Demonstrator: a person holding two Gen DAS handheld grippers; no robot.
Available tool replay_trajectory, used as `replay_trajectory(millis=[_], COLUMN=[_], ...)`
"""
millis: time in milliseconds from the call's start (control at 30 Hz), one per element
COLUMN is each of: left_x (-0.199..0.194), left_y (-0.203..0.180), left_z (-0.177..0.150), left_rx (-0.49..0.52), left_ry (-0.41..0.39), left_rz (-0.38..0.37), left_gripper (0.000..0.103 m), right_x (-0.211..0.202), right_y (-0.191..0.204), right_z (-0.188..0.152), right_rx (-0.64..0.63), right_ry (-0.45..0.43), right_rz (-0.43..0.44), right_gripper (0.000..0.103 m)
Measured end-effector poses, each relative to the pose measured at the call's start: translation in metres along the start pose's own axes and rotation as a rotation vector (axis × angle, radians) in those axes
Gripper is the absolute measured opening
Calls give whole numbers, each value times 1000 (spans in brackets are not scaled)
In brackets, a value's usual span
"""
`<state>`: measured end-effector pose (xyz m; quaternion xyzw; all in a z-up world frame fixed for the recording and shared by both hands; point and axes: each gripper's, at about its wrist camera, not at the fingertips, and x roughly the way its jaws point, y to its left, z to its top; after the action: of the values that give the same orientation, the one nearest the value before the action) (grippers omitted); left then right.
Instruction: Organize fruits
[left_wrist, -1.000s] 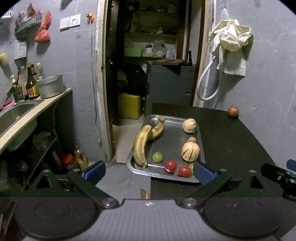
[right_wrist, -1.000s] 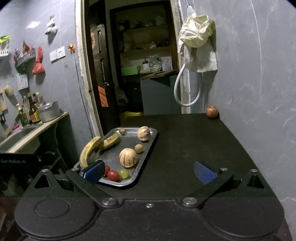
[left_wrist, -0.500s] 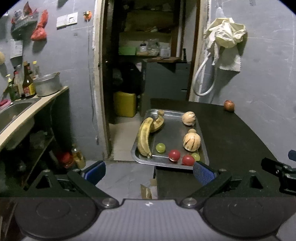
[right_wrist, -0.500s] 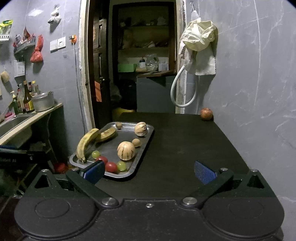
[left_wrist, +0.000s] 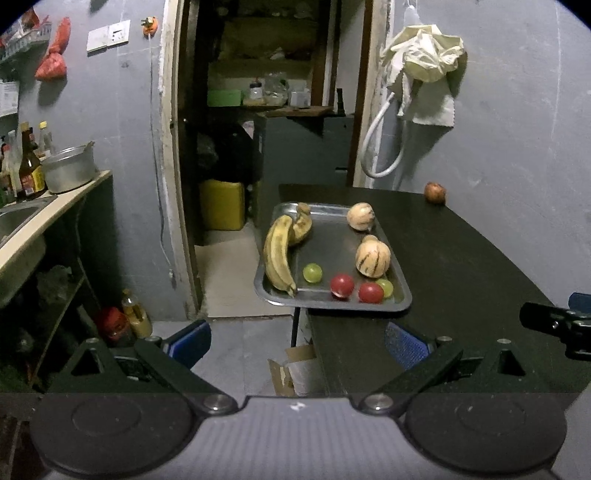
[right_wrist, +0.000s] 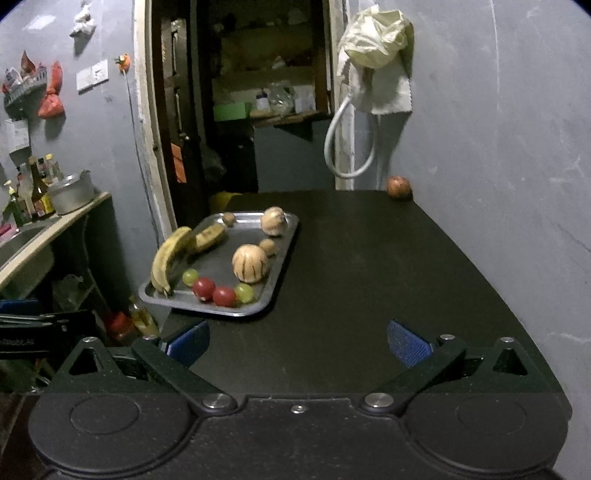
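A metal tray (left_wrist: 400, 295) (right_wrist: 284, 251) lies on the left part of a black table (right_wrist: 369, 277), overhanging its left edge. It holds two bananas (left_wrist: 279, 254) (right_wrist: 166, 258), two striped melons (left_wrist: 373, 256) (right_wrist: 250, 264), two red tomatoes (left_wrist: 341, 284) (right_wrist: 204, 288), green grapes (left_wrist: 312, 273) (right_wrist: 190, 277) and small brown fruits (right_wrist: 267, 246). A reddish fruit (left_wrist: 434, 192) (right_wrist: 399, 187) sits alone at the table's far right corner by the wall. My left gripper (left_wrist: 295, 341) and right gripper (right_wrist: 297, 341) are both open and empty, well short of the tray.
A counter with a sink (left_wrist: 14, 218), bottles (left_wrist: 29, 166) and a metal pot (left_wrist: 70, 170) runs along the left. An open doorway (left_wrist: 266, 110) with a yellow can (left_wrist: 221, 205) is behind the table. A cloth (right_wrist: 376, 48) and hose hang on the right wall.
Both grippers have drawn back from the tray, which now looks farther away. Both stay open and empty. The fruit has not moved.
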<state>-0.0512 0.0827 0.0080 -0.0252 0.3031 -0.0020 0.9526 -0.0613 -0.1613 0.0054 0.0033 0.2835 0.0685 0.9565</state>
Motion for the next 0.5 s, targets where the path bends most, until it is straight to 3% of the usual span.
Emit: replay_trajectory(millis=[500], left_x=[-5], left_y=[1], left_z=[-14], left_rx=[13], left_ry=[33], left_rz=[2], left_gripper=[102], right_x=[-8], right_y=[4], right_z=[-19], right_rx=[-16], right_ry=[43], right_rz=[0], right_gripper=[102])
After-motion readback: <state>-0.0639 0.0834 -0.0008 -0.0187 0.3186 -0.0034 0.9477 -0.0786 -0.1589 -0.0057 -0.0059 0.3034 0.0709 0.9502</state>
